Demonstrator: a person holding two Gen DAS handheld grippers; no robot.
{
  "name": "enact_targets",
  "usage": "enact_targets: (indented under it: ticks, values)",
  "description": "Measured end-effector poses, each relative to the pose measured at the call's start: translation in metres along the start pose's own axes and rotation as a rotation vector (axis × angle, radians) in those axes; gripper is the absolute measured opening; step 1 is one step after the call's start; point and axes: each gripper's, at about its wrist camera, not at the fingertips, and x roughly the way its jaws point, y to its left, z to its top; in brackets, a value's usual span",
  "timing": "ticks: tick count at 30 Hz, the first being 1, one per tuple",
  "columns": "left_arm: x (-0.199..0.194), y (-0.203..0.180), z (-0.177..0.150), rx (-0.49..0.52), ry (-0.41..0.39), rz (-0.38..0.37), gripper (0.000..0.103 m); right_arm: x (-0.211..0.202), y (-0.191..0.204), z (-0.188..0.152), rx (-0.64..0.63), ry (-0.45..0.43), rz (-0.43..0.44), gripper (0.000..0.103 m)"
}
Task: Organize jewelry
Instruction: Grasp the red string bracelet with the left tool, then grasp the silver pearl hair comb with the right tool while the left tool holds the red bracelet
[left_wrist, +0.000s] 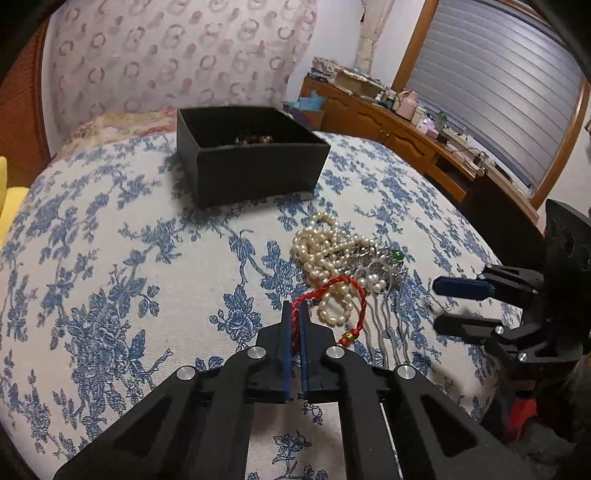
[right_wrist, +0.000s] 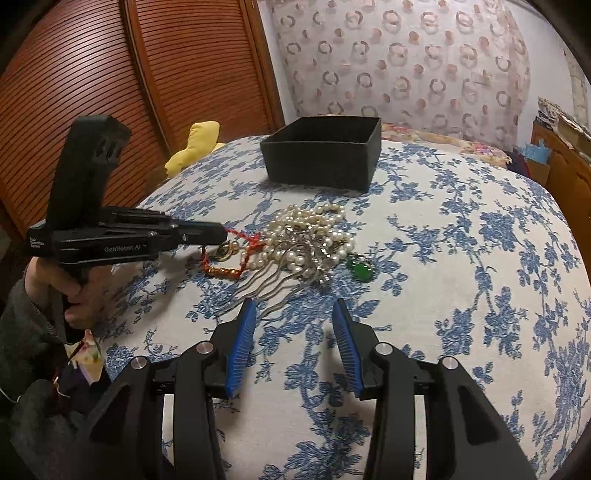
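My left gripper (left_wrist: 294, 306) is shut on a red cord bracelet (left_wrist: 343, 286) whose gold beads trail on the bedspread. The cord runs into a tangled pile of pearl strands (left_wrist: 325, 243), a silver hair comb (left_wrist: 388, 321) and a green pendant (left_wrist: 398, 254). Behind the pile stands an open black box (left_wrist: 251, 166) with dark brown beads (left_wrist: 255, 139) inside. In the right wrist view the left gripper (right_wrist: 225, 233) pinches the red cord (right_wrist: 225, 273) from the left. My right gripper (right_wrist: 293, 304) is open just short of the comb (right_wrist: 266, 284), with nothing between its fingers.
Everything lies on a blue-flowered bedspread (right_wrist: 461, 258) that falls away at its edges. A yellow cloth (right_wrist: 195, 144) lies at the far left by a louvred wooden door (right_wrist: 110, 74). A cluttered wooden dresser (left_wrist: 388, 122) runs along the right under a shuttered window.
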Motion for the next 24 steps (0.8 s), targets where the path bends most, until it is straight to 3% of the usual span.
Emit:
enact_targets:
  ticks: [5,13,24]
  values:
    - [-0.019,-0.007,0.002,0.020,-0.062,0.034,0.002,0.008,0.007,0.001,-0.006,0.025,0.011,0.046]
    - [-0.048,-0.007,0.002,0.010,-0.151,0.062,0.002,0.023,0.005,0.009,0.036,0.076,0.021,0.055]
    - [-0.060,0.001,-0.003,-0.007,-0.186,0.067,0.002,0.049,0.008,0.032,0.006,0.108,-0.064,0.067]
